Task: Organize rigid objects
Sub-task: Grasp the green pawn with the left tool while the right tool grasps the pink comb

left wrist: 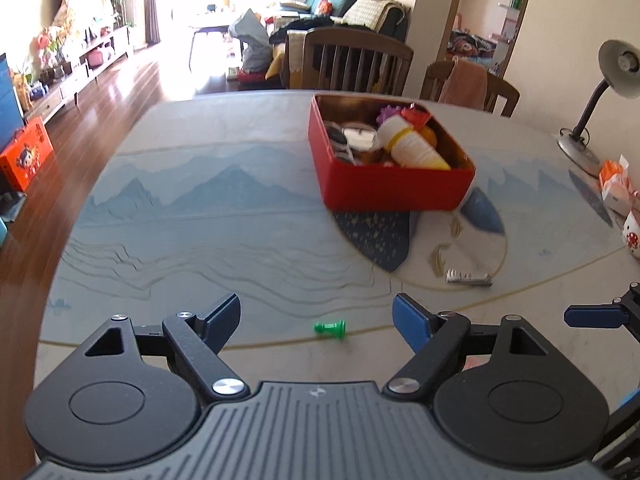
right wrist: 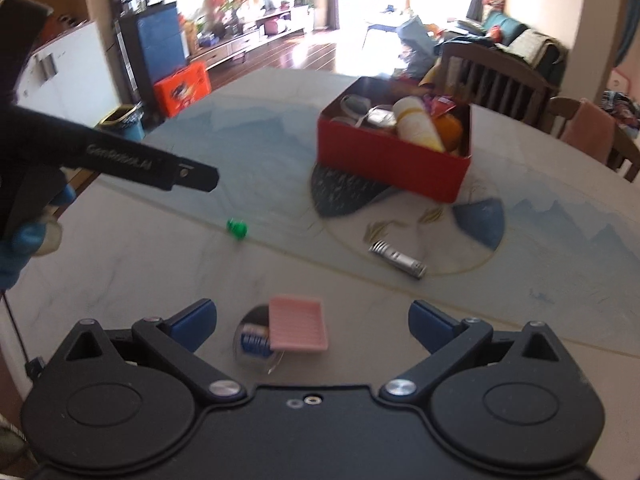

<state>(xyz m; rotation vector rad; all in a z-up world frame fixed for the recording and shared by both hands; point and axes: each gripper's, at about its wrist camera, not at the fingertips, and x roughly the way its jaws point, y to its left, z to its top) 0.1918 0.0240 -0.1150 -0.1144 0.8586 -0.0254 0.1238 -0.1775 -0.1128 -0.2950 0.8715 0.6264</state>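
The red box (left wrist: 390, 184) stood on the desk (left wrist: 200, 240), toward its far side, resting partly on a dark blue patch of the printed cloth. It was packed with things: a white and yellow tube (left wrist: 412, 144) lay tilted across the top, with round tins (left wrist: 352, 136) beside it and something orange at the far side.

Nearer, a small green pin (left wrist: 330, 329) lay alone on the cloth, between the box and the left tool (left wrist: 316, 316). That tool was released, its jaws spread wide with nothing between them, the pin lying just beyond the gap. A small silver cylinder (right wrist: 398, 260) with a ribbed end lay on the pale circle of the cloth, to the right of the pin and in front of the box.

Closest to the right tool (right wrist: 312, 322), a pink ribbed tray (right wrist: 298, 324) lay on a clear round lid or dish (right wrist: 256, 340) with blue and white contents. The right tool was also released, fingers apart and clear of the tray.

Wooden chairs (left wrist: 356, 60) stood behind the desk, and a grey lamp (left wrist: 600, 92) at its right edge.
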